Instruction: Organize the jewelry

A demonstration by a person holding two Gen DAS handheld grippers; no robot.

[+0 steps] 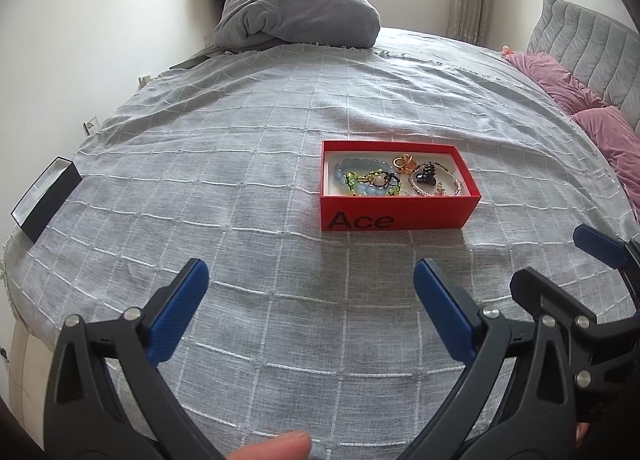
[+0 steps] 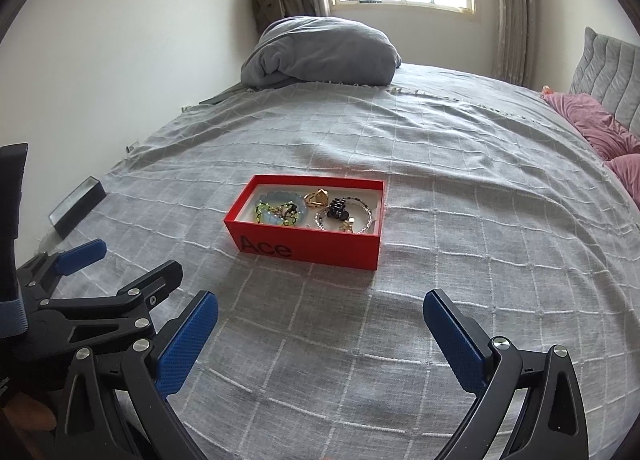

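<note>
A red open box point(image 1: 394, 216) marked "Ace" sits on the grey checked bedspread, also in the right wrist view point(image 2: 308, 250). It holds a blue bead bracelet point(image 1: 346, 172), a gold ring point(image 1: 404, 163), a black hair clip point(image 1: 425, 174) and a silver bead chain point(image 1: 456, 186). My left gripper point(image 1: 311, 280) is open and empty, short of the box and to its left. My right gripper point(image 2: 321, 312) is open and empty, just in front of the box. Each gripper shows at the edge of the other's view.
A black lidded box point(image 1: 46, 198) lies at the bed's left edge, also in the right wrist view point(image 2: 78, 206). A rolled grey blanket point(image 1: 298, 16) lies at the far side. Pink pillows point(image 1: 592, 108) lie at the right by the headboard. A wall runs along the left.
</note>
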